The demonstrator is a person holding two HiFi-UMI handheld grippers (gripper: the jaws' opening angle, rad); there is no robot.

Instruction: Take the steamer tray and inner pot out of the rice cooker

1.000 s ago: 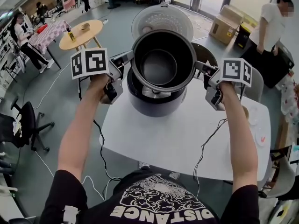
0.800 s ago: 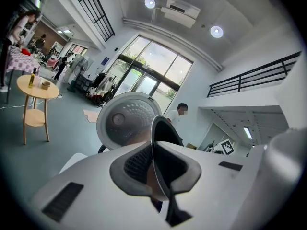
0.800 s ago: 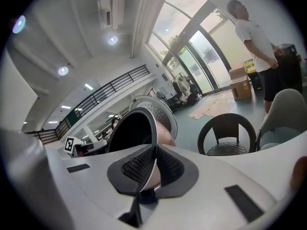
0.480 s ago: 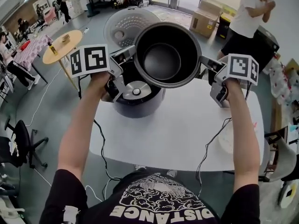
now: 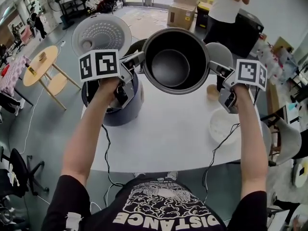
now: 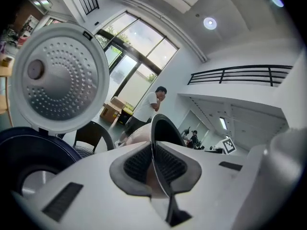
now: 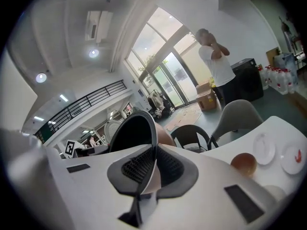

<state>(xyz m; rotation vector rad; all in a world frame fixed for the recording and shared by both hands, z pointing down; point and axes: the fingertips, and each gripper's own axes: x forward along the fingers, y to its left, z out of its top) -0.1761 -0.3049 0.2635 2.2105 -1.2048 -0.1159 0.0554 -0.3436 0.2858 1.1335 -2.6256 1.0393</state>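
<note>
Over table (image 5: 173, 129), inner pot (image 5: 175, 59) between tongs (image 5: 140, 59) (image 5: 212, 67)

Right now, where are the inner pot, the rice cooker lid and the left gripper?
inner pot (image 5: 171, 67), head view, its inside bottom.
rice cooker lid (image 5: 102, 32), head view, its perforated inner face.
left gripper (image 5: 138, 59), head view, tips clamped on the pot's rim.

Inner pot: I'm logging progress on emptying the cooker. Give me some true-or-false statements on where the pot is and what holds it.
1. The inner pot is held in the air, clear of the rice cooker. True.
2. Only the left gripper holds it. False: the left gripper and the right gripper each have their jaws clamped on its rim, on opposite sides.
3. The cooker's lid is shut. False: it stands open.
4. The pot is empty. True.
</note>
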